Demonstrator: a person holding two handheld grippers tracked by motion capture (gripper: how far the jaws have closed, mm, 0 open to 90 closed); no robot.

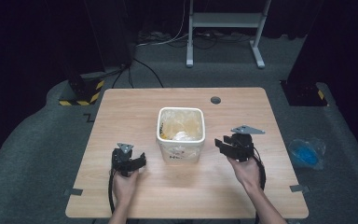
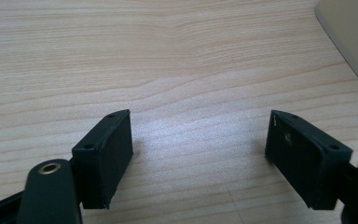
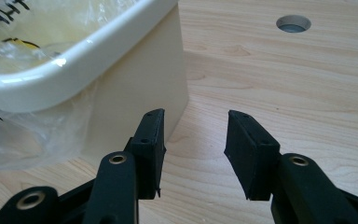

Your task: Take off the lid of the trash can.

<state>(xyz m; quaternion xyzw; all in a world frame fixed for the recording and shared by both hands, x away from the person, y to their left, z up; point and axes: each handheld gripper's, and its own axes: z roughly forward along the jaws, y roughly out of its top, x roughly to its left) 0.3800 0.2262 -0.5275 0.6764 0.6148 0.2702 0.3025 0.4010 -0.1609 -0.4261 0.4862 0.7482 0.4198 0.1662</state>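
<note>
Cream-coloured, square plastic bin lined with a thin clear plastic bag stands between your two grippers, just off the left jaw of your right gripper and off to the right of your left gripper's right jaw; both pairs of jaws stand apart with nothing between them, the left pair wider. I judge the bin light and stiff, with smooth walls that could slip; the liner is soft and will crumple or tear, so take hold at the thick rolled rim, one jaw inside and one outside. The high view shows crumpled white paper lying in the bin; your right gripper view shows the liner overhanging the wall and a round hole in the pale wooden table ahead of the jaws.
</note>
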